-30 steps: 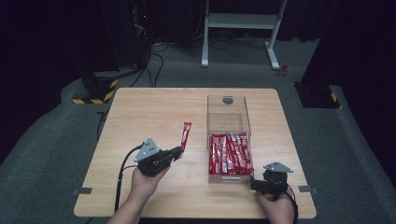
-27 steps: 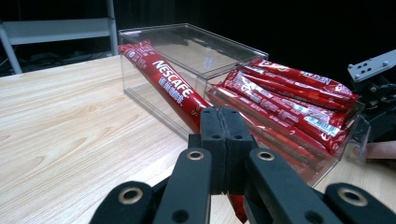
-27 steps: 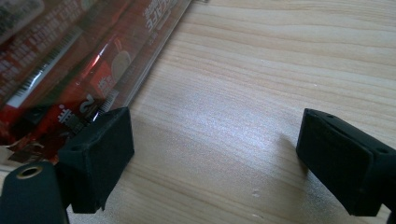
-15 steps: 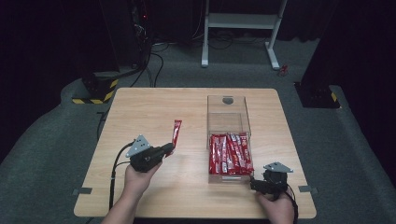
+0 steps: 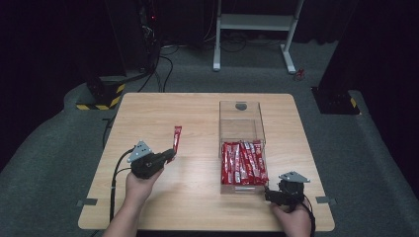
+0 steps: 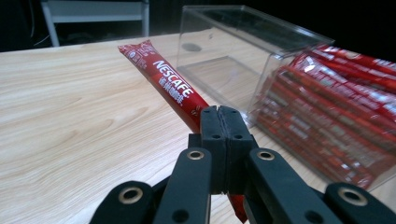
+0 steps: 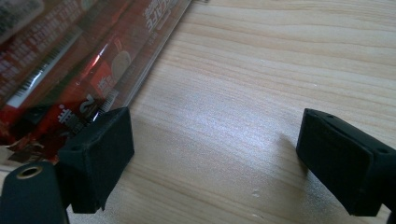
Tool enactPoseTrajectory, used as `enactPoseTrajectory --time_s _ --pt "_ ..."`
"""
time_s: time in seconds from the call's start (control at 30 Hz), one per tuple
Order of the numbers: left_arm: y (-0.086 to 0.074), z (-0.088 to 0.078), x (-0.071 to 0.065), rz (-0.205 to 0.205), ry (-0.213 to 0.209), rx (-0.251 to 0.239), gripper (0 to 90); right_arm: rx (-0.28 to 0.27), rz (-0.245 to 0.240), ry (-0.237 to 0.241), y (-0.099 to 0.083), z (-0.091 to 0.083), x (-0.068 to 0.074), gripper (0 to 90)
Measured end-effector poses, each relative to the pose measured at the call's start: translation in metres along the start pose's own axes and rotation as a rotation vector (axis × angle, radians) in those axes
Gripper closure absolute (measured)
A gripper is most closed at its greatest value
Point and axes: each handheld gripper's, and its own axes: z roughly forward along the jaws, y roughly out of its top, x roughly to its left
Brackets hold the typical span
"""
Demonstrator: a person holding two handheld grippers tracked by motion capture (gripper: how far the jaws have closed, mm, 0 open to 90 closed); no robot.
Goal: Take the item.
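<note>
Left of the clear box (image 5: 241, 129), the left gripper (image 5: 169, 154) pinches a Nescafé stick (image 5: 176, 137), its length pointing away; the right gripper (image 5: 267, 194) gapes empty.

High view: fixed overhead, person's side, looks forward and down; whole wooden table (image 5: 197, 113) plus dark floor beyond, far off. Left gripper view: rides left gripper (image 6: 218, 116), low over tabletop, looks along pinched jaws past red Nescafe stick (image 6: 163, 84) toward clear plastic box (image 6: 243, 51); close range. Right gripper view: rides right gripper (image 7: 212, 154), very close to table, angled down, box corner with red stick packets (image 7: 56, 60) at left edge. All three views share box, packets and tabletop.
</note>
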Motion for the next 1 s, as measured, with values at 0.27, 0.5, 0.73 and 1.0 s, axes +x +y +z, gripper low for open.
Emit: enactPoseTrajectory --time_s 0.27,0.5,0.73,1.0 --pt "-0.006 0.001 0.014 -0.026 0.026 0.016 89.8 0.000 0.000 0.000 0.000 0.000 0.000 10.8" --pt "-0.015 0.006 0.022 -0.035 0.044 0.062 89.8 0.000 0.000 0.000 0.000 0.000 0.000 10.8" --pt "-0.024 0.017 0.024 -0.032 0.045 0.131 89.8 0.000 0.000 0.000 0.000 0.000 0.000 10.8" --pt "-0.034 0.034 0.021 -0.014 0.039 0.216 89.7 0.000 0.000 0.000 0.000 0.000 0.000 10.8"
